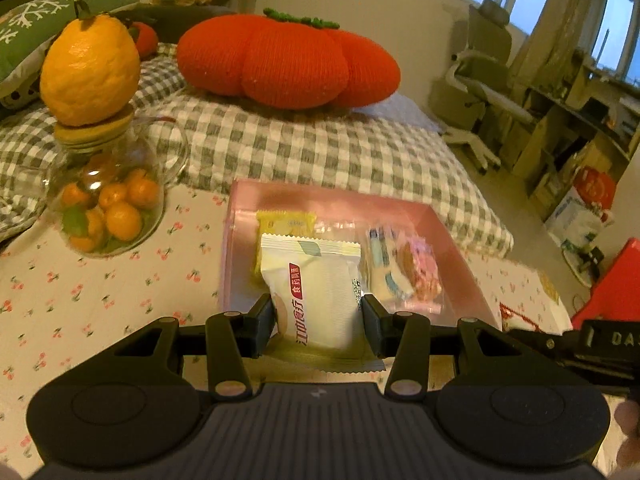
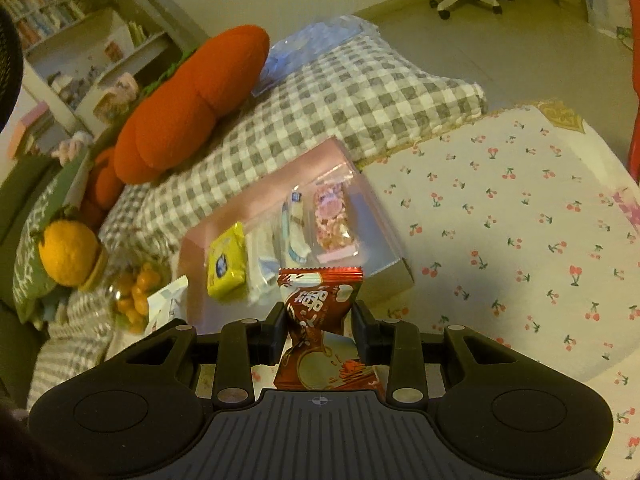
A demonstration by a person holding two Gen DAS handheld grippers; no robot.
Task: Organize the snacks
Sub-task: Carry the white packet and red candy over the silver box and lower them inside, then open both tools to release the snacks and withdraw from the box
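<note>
Cherry-print tablecloth [image 2: 520, 220], pink box [image 1: 460, 248] mid-frame: left gripper [image 1: 319, 316] clamped on white snack packet [image 1: 316, 292] over box, right gripper [image 2: 319, 330] pinching red snack packet [image 2: 320, 320] near its edge, both probably bound for it.

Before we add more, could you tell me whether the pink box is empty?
Not empty: the pink box already holds a yellow packet and clear-wrapped snacks.

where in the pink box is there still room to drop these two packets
The pink box looks nearly full: yellow packet, blue-white packets and pink snack bag sit side by side. A bare strip shows along its right wall. Roomier: the cherry-print cloth right of the box.
</note>
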